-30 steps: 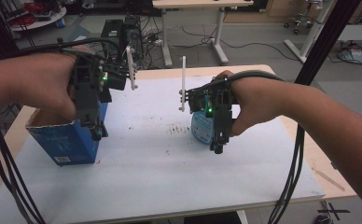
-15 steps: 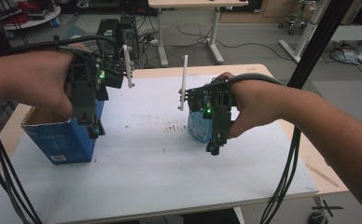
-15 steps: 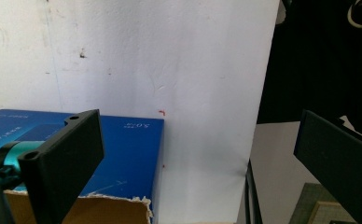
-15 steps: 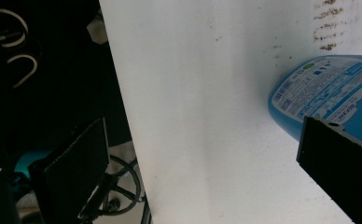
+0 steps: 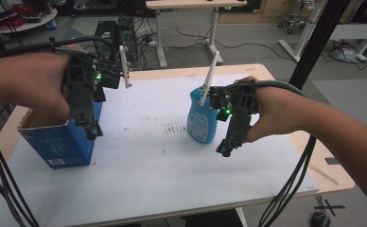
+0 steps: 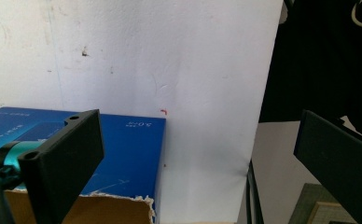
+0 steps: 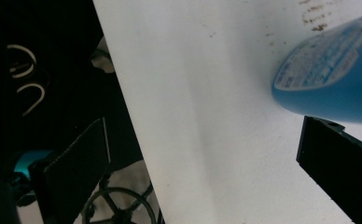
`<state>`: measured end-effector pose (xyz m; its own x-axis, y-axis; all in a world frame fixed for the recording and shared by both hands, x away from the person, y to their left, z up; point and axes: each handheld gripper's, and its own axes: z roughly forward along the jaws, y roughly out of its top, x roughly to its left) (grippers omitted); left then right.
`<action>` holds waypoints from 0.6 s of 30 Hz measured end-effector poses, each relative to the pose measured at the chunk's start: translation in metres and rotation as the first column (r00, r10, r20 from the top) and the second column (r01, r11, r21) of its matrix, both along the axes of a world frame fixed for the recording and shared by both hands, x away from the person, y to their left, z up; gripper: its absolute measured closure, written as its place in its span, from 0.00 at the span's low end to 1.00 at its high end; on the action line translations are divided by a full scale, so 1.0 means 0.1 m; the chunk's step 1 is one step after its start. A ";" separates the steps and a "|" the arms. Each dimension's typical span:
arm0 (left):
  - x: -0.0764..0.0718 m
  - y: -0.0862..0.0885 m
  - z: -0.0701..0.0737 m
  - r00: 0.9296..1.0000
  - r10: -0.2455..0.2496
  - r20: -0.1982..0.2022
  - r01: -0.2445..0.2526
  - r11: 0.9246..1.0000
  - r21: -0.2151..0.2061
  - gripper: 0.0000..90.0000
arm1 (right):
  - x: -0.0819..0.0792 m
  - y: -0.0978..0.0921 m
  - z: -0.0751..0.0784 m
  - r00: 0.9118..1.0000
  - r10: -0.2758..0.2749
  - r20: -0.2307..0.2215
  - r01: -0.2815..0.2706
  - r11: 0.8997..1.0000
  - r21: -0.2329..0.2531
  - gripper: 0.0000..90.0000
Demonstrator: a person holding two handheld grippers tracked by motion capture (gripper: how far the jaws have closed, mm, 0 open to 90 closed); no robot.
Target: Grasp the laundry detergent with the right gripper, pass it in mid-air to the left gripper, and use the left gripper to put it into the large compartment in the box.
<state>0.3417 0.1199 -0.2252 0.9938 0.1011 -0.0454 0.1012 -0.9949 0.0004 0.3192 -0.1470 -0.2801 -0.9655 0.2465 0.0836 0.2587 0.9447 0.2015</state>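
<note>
Fingers of both grippers spread wide, gripping nothing; landmark = blue bottle (image 5: pixel 202 119), upright mid-table (image 5: pixel 162 189). High view: right gripper (image 5: pixel 225 149) just right of bottle, tips angled down past its base, no contact; left gripper (image 5: pixel 91 130) well left of bottle, over open blue box (image 5: pixel 58 142) at table's left edge. Left gripper view: jaws wide apart, box's torn cardboard rim (image 6: pixel 100 205) under left jaw, nothing between. Right gripper view: bottle (image 7: pixel 328 79) lies above right jaw, outside the gap. Step, prob: approach to bottle; next needs right gripper shifted so bottle sits between jaws, then close.
</note>
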 end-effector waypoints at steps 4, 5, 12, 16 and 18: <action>0.00 0.00 0.00 1.000 0.001 -0.001 -0.001 1.000 0.002 0.02 | 0.01 -0.16 0.02 0.998 -0.063 0.028 0.060 0.995 0.074 0.02; 0.00 0.00 0.00 1.000 0.004 -0.001 -0.004 1.000 -0.001 0.02 | 0.01 -0.20 0.03 0.996 -0.086 0.037 0.082 0.992 0.096 0.02; -0.01 -0.01 0.01 1.000 0.004 0.000 -0.004 1.000 0.004 0.02 | 0.01 -0.43 0.04 0.977 -0.199 0.072 0.175 0.951 0.255 0.02; -0.01 -0.01 0.01 1.000 0.005 0.001 -0.005 1.000 0.006 0.02 | 0.00 -0.55 0.00 0.964 -0.252 0.082 0.213 0.919 0.331 0.02; -0.01 -0.01 0.01 1.000 0.006 0.002 -0.006 1.000 0.006 0.02 | -0.01 -0.59 -0.03 0.957 -0.274 0.093 0.222 0.902 0.371 0.02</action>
